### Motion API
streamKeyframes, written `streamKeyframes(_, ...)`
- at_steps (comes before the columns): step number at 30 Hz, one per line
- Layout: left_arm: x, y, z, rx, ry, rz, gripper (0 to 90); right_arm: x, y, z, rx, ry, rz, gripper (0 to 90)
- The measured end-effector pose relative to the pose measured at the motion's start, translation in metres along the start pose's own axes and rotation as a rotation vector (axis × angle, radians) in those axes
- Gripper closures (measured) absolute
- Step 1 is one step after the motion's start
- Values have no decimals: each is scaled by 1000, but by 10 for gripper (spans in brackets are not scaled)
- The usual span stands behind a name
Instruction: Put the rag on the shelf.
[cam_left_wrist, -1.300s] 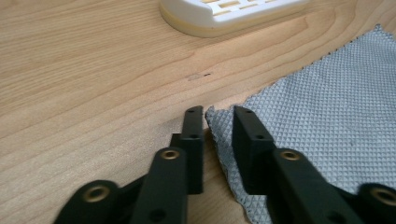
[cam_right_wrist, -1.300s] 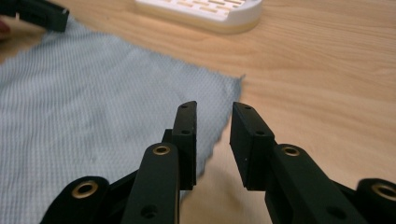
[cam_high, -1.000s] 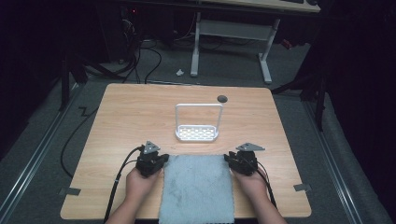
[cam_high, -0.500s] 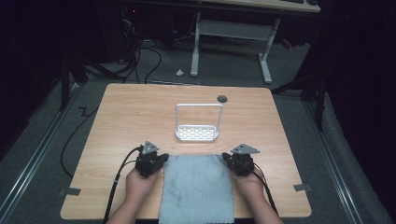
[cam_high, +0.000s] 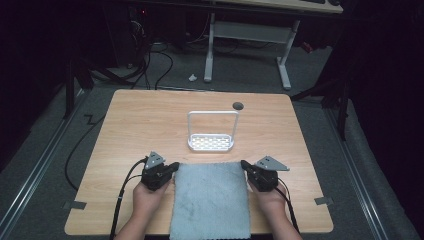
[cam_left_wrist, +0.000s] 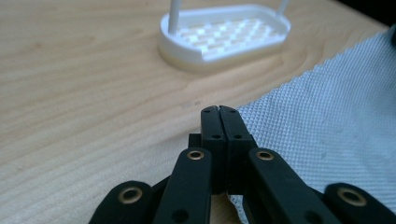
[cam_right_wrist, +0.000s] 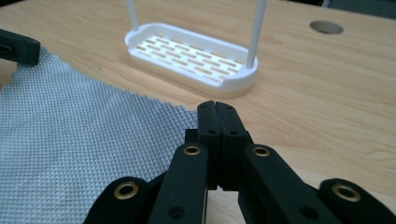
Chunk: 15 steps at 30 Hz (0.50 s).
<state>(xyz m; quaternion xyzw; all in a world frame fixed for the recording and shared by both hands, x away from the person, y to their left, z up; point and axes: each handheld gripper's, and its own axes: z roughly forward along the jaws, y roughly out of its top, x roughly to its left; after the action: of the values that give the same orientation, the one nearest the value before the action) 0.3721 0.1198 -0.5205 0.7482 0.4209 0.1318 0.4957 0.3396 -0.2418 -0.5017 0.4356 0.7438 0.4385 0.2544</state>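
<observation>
A grey waffle-textured cloth (cam_high: 210, 200) lies flat at the table's near edge, between the person's two hands. My left gripper (cam_high: 175, 166) sits at its far left corner, jaws pressed together, and the cloth's edge (cam_left_wrist: 327, 116) runs in under the tip (cam_left_wrist: 218, 109). At the far right corner my right gripper (cam_high: 245, 164) is also shut. There the cloth's corner (cam_right_wrist: 70, 130) meets the closed jaws at the tip (cam_right_wrist: 215, 105). Both grippers lie low over the wood and point away from the person.
A white slotted tray with a tall wire hoop (cam_high: 211, 142) stands just beyond the cloth, mid-table. A round cable hole (cam_high: 238, 105) lies behind it. The wooden table (cam_high: 150, 125) is bare to left and right. Cables trail off the near left edge.
The right hand has shifted a little at the cloth's far right corner. The left hand and the cloth look unchanged.
</observation>
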Motion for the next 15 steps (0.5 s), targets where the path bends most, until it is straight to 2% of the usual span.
streamKeyframes(4,-3,5,-10,-49,5,3,897,2,4,-9,-45,-9,1,900)
streamKeyframes(10,-11,11,-23,-105,11,40,896,5,9,-19,-99,-11,-11,900)
streamKeyframes(15,-14,19,-33,-158,14,41,896,8,19,-30,-162,-6,-2,900)
